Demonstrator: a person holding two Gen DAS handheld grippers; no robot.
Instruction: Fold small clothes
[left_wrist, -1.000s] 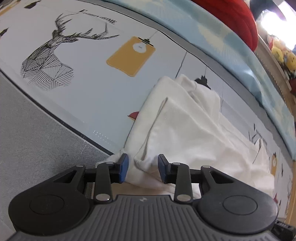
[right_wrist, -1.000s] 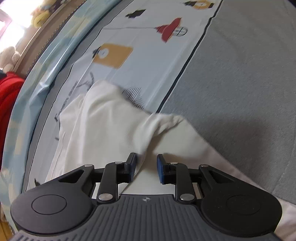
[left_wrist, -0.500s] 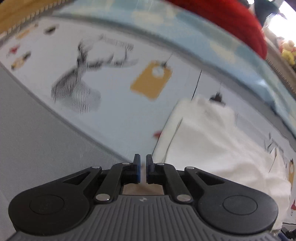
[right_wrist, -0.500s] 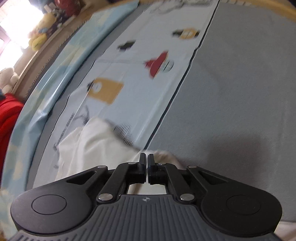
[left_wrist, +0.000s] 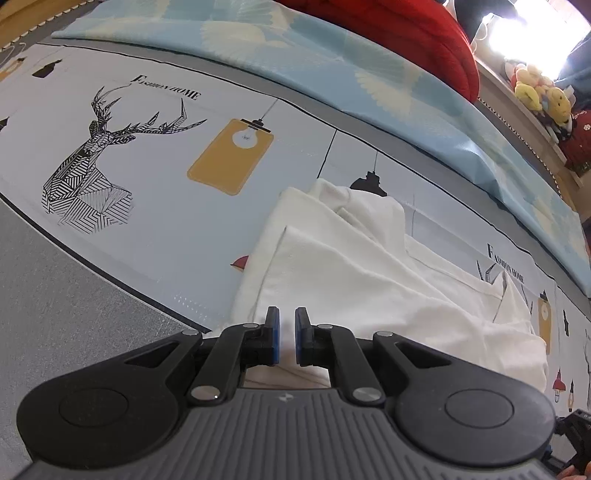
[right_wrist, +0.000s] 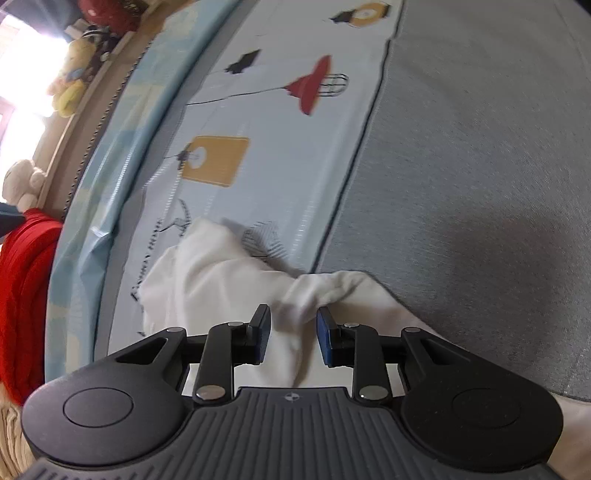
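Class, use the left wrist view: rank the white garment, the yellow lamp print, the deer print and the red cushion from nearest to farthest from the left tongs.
1. White garment: directly ahead of the left tongs, slightly right.
2. Yellow lamp print: ahead, slightly left, on the mat.
3. Deer print: far left.
4. Red cushion: top right, beyond the blue sheet.

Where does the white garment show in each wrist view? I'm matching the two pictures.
Left wrist: the white garment fills the centre-right, just beyond the left gripper.
Right wrist: it lies lower centre-left, reaching between the right gripper fingers.
Shared landmark: the yellow lamp print on the bedsheet.
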